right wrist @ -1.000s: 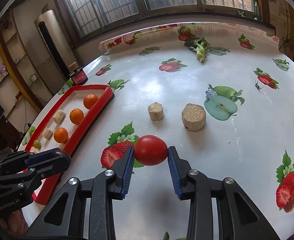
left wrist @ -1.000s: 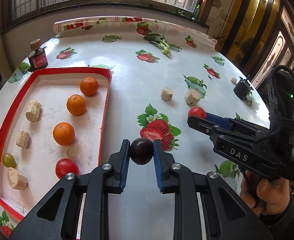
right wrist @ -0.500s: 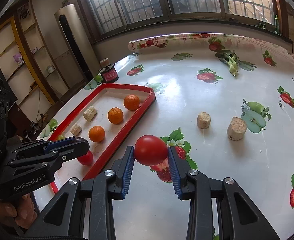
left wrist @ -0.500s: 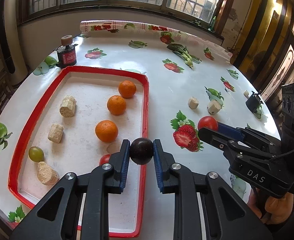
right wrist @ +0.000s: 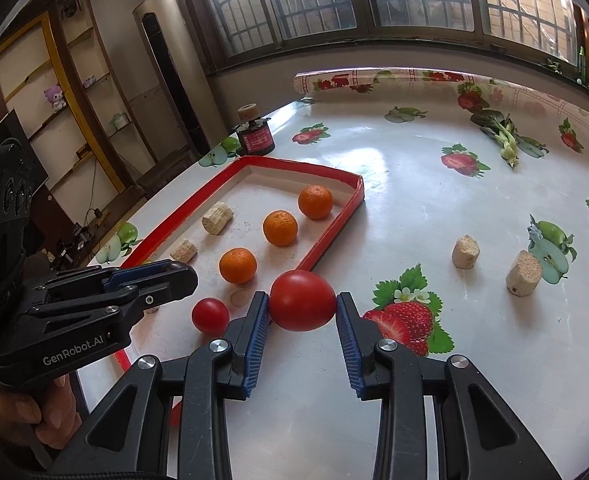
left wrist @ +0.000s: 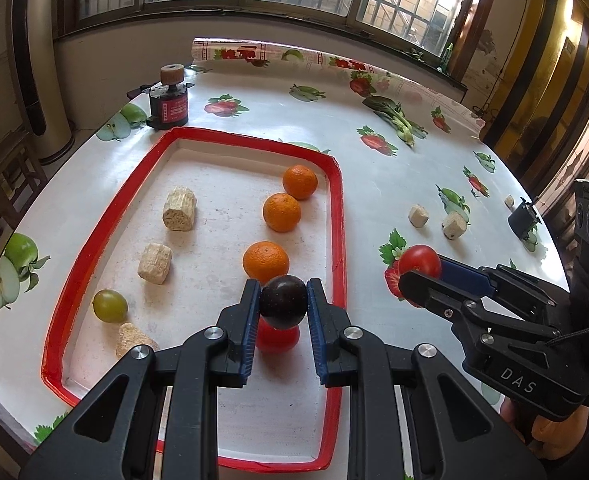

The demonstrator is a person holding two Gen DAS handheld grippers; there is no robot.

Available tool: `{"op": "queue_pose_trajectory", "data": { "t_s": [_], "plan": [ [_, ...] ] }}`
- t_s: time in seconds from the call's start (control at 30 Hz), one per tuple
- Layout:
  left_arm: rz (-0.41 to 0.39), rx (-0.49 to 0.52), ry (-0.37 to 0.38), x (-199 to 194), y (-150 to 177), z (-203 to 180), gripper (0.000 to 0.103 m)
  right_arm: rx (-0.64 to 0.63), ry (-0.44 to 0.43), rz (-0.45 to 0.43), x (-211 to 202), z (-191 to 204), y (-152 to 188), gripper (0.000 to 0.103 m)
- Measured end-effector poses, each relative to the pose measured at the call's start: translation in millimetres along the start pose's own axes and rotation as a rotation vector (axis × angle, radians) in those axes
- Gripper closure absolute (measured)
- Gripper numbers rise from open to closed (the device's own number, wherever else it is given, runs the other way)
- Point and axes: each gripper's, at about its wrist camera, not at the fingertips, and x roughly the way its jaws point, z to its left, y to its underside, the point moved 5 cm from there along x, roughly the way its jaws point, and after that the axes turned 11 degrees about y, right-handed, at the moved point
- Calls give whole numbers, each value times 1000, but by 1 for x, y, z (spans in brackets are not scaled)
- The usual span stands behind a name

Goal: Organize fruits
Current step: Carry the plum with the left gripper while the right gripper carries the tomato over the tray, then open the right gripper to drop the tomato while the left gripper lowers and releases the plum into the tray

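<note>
My left gripper (left wrist: 283, 312) is shut on a dark plum (left wrist: 283, 301) and holds it above the red-rimmed tray (left wrist: 337, 216), over a small red tomato (left wrist: 276, 339). The tray also holds three oranges (left wrist: 265, 261), a green grape (left wrist: 110, 305) and several cork pieces (left wrist: 179, 208). My right gripper (right wrist: 302, 316) is shut on a large red tomato (right wrist: 302, 301), above the table just right of the tray's right rim (right wrist: 334, 224). The right gripper also shows in the left wrist view (left wrist: 422, 276).
Two cork pieces (right wrist: 465, 251) lie on the fruit-print tablecloth (right wrist: 414, 184) right of the tray. A dark jar with a cork lid (left wrist: 169, 100) stands behind the tray. A leafy green vegetable (left wrist: 398, 118) lies at the far side. A small black object (left wrist: 522, 220) sits at the right edge.
Both grippers moved left toward the tray with their fruit. The left one now holds the plum over the tray; the right one holds the tomato closer to the tray's rim.
</note>
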Motion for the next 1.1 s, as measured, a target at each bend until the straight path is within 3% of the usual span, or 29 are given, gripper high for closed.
{"op": "queue_pose_trajectory", "data": {
  "t_s": [0.53, 0.87, 1.1],
  "plan": [
    [3, -33, -51, 2, -9, 35, 83, -27, -30, 16, 18, 20, -9, 68],
    [-3, -49, -83, 12, -50, 62, 83, -49, -34, 21, 37, 27, -29, 68],
    [27, -46, -123, 43, -83, 76, 83, -76, -46, 36, 55, 35, -41, 68]
  ]
}}
